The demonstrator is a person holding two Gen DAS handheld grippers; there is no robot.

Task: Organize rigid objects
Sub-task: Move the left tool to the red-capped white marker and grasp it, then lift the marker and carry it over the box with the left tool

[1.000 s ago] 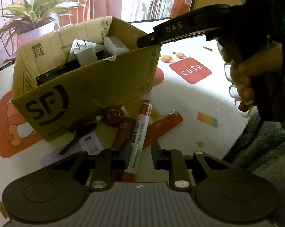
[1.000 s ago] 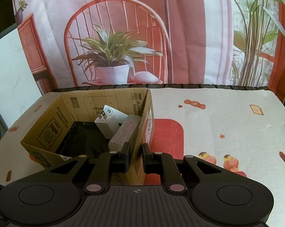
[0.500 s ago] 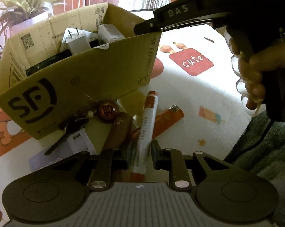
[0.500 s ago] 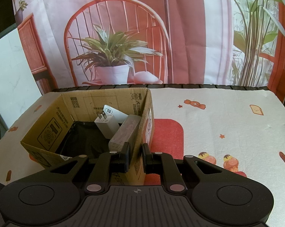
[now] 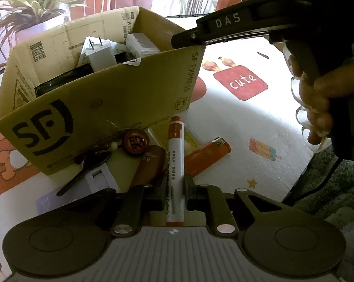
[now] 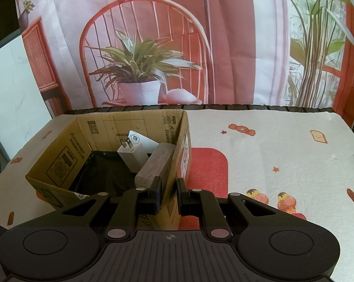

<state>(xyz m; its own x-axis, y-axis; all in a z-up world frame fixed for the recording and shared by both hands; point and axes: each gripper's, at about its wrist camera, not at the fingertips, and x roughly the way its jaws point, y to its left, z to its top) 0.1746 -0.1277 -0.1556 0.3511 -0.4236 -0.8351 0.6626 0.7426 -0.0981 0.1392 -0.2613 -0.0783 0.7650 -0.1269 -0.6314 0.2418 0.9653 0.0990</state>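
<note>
Low in the centre of the left wrist view, the left gripper [image 5: 174,189] has just been closing its jaws, and they now clamp the white marker pen [image 5: 175,162] — its red cap points up the frame toward the cardboard box [image 5: 101,108], beside an orange lighter [image 5: 206,156], a brown tube [image 5: 148,164] and a round brown cap [image 5: 135,142]. The right gripper [image 6: 169,193] is clenched on the box's side wall at lower centre of its own view, a white charger [image 6: 132,154] and a clear case [image 6: 154,165] lying inside — the patterned tablecloth [image 6: 282,150] stretches to the right.
</note>
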